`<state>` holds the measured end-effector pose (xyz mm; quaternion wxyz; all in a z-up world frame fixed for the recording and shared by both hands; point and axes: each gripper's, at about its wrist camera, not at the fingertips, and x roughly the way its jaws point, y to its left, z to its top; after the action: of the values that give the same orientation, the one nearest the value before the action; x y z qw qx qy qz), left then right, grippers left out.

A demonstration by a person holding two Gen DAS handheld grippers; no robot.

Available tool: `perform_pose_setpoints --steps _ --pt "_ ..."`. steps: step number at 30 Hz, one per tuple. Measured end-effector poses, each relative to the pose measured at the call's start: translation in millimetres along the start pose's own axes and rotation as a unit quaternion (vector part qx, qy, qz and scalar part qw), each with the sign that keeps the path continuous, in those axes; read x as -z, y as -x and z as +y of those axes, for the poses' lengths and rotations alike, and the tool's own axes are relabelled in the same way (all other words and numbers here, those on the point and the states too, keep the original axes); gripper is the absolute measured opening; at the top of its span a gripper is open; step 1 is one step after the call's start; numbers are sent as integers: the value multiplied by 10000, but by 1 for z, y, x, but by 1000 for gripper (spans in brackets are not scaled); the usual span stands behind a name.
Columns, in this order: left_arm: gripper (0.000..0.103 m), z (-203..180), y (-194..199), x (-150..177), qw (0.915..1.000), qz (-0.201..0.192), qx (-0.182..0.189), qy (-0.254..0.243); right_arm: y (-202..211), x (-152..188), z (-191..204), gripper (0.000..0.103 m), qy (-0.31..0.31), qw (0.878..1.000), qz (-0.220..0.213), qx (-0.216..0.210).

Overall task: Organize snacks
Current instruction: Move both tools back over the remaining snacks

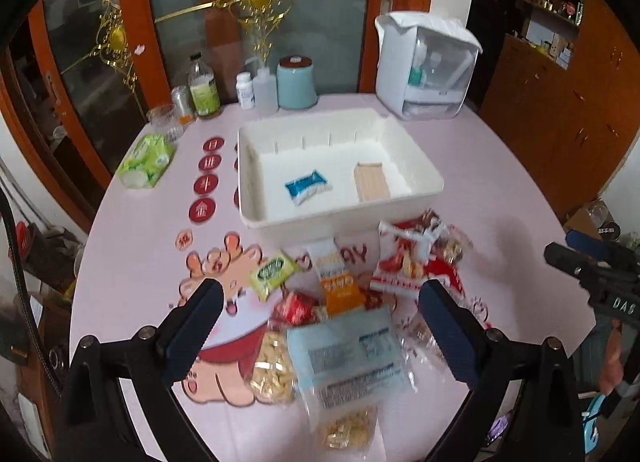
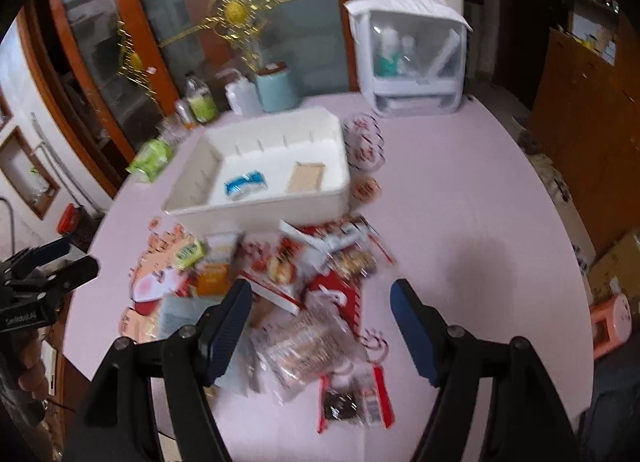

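snack pile (image 1: 340, 302) below both spread hand-held grippers.

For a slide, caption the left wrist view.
Open left gripper hovers over snack packets piled before a white bin holding two items.

My feeds are evenly lit and fairly bright on the worktop (image 1: 128, 246), dim toward the far right cabinets (image 1: 560, 102). Soft shadows fall on its right side. The right view is smeared by motion blur; the left is sharper. Fisheye bending and black vignette crowd the edges.
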<state>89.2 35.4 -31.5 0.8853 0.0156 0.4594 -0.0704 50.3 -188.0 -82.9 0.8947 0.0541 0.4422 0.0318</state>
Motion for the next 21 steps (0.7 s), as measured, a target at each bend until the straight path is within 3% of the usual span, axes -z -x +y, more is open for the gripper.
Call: perform_pose_setpoints --steps 6,8,11,21 --pt "98 6 -20 33 9994 281 40 182 -34 28 -19 74 -571 9965 556 -232" --pt "98 9 -30 46 9989 390 32 262 -42 37 -19 86 -676 9956 602 -260" --pt "98 12 -48 62 9973 642 78 337 -51 46 -16 95 -843 9944 600 -225" --pt "98 11 -102 97 9886 1390 395 414 -100 64 -15 103 -1640 9810 1037 -82"
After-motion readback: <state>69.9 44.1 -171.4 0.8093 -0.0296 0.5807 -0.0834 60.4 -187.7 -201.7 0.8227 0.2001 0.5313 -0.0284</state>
